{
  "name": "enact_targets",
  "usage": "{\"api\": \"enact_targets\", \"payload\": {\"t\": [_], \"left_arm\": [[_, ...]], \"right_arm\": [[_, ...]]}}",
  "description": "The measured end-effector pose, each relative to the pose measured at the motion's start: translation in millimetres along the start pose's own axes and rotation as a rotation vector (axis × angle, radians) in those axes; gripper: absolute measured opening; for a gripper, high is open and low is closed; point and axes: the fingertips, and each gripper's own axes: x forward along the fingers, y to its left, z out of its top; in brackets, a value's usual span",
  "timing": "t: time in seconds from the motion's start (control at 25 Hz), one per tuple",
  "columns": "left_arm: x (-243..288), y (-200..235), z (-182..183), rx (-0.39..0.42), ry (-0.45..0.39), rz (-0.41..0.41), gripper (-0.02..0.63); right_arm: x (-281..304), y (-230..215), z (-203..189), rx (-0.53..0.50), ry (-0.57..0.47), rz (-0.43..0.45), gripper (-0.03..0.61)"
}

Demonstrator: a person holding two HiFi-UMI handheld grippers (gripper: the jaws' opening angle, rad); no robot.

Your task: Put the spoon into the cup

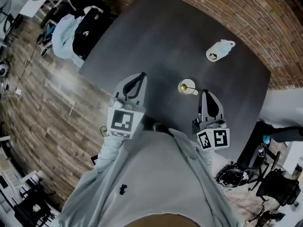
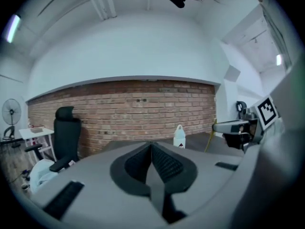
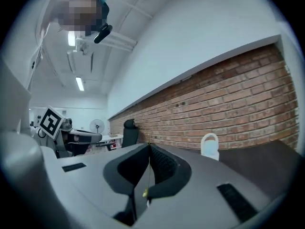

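A small white cup (image 1: pixel 187 87) stands on the dark table (image 1: pixel 156 37), with a gold glint in its mouth. Just right of it, my right gripper (image 1: pixel 205 92) is shut on a thin golden spoon (image 3: pixel 145 192), seen edge-on between the pads. In the left gripper view the spoon (image 2: pixel 208 141) hangs down from that gripper's tip. Whether its lower end is inside the cup I cannot tell. My left gripper (image 1: pixel 141 74) is held level over the table's near left part, shut and empty (image 2: pixel 152 147). The cup is hidden in both gripper views.
A white handled bottle (image 1: pixel 220 50) sits at the table's far right, also in the gripper views (image 2: pixel 179 137) (image 3: pixel 209 147). A brick wall (image 3: pixel 228 104) runs behind the table. An office chair (image 1: pixel 80 30) draped with clothes stands at the far left corner.
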Motion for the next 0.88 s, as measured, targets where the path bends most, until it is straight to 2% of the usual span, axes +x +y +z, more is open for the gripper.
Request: {"api": "enact_targets", "payload": {"t": [0.24,0.48,0.68,0.88], "left_arm": [[54.8,-18.5,6.8,0.032,-0.005,-0.221,0.020],[76.2,-36.6,5.4,0.063,0.003,-0.375,0.020],[84.0,-55.4,1.3,0.067,0.015,-0.426,0.020],[87.2,-70.4,-2.2,0.062,0.021,-0.425,0.020]], "right_arm": [[-18.4,-28.6,-0.4,0.028,-0.015,-0.231,0.020],[-38.6,-36.8,0.4,0.054,-0.037,-0.391,0.020],[-57.4,-42.7,-0.2,0.072,-0.042,-0.439,0.020],[-64.1,-49.9,-0.8,0.086,-0.053,-0.422,0.020]]}}
